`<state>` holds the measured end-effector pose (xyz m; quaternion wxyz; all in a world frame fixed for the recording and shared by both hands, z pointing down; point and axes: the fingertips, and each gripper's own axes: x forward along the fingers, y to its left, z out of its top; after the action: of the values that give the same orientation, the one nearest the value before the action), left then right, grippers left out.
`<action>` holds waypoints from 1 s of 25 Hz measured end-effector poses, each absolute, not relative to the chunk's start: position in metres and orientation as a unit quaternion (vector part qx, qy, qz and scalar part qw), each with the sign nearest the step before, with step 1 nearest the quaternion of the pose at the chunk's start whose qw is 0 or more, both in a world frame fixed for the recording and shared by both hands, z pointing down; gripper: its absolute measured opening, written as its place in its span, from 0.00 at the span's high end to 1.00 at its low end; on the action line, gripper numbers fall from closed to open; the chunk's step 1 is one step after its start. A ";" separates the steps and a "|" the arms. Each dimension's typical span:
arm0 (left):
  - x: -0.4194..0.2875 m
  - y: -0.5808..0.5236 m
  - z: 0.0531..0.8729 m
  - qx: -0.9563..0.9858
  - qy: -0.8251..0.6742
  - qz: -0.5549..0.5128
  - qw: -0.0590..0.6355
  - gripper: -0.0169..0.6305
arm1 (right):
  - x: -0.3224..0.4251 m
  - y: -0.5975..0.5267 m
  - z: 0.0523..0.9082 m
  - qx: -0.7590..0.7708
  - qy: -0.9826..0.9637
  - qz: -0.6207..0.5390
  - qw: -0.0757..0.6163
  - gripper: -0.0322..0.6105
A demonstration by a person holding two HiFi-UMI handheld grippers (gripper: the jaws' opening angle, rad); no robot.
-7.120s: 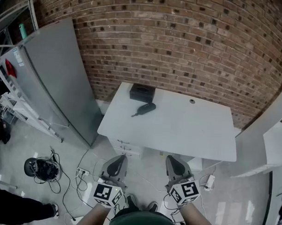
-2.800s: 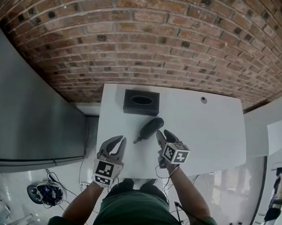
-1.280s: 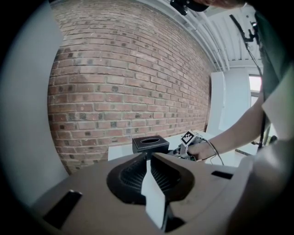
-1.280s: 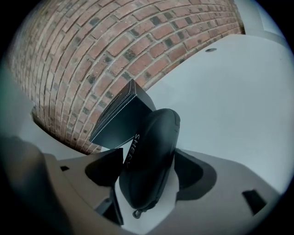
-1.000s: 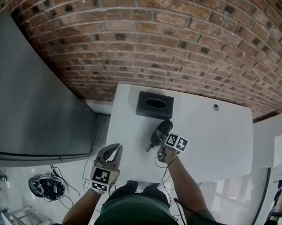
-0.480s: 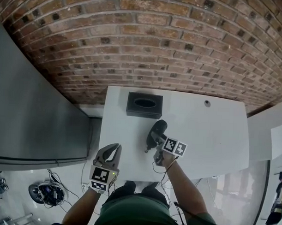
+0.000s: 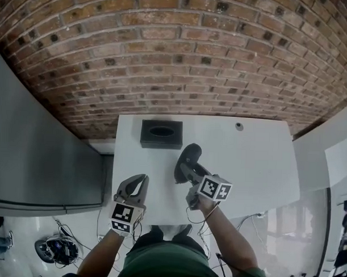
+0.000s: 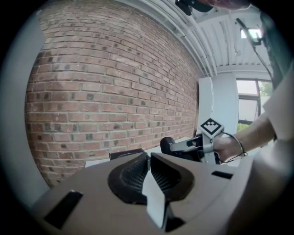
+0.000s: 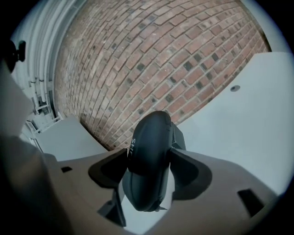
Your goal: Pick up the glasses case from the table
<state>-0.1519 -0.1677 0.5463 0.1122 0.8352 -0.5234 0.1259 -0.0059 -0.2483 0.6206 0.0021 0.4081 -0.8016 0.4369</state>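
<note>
My right tongs (image 7: 190, 173), jaws just closing, grip the glasses case (image 9: 149, 165) near the black box (image 7: 161, 134); my left tongs (image 8: 149, 160), pinched together and empty, sit farther from it

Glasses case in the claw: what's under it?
Only bare white table shows below the glasses case, pinched in the right claw. The patch directly beneath is covered by the case.
</note>
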 end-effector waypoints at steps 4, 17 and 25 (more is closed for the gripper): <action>-0.132 -0.171 0.529 0.842 -0.516 0.112 0.112 0.95 | 0.006 -0.237 0.577 0.400 -0.826 0.397 -0.014 0.49; -0.089 -0.172 0.459 0.857 -0.508 0.049 0.073 0.95 | 0.043 -0.192 0.449 0.387 -0.888 0.242 -0.061 0.49; -0.072 -0.165 0.420 0.866 -0.498 0.016 0.049 0.95 | 0.064 -0.170 0.405 0.405 -0.896 0.168 -0.073 0.49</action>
<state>-0.0719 -0.1652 0.4197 0.0493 0.8657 -0.4979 0.0164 0.0645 -0.1701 0.4047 -0.0727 0.4055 -0.8955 0.1682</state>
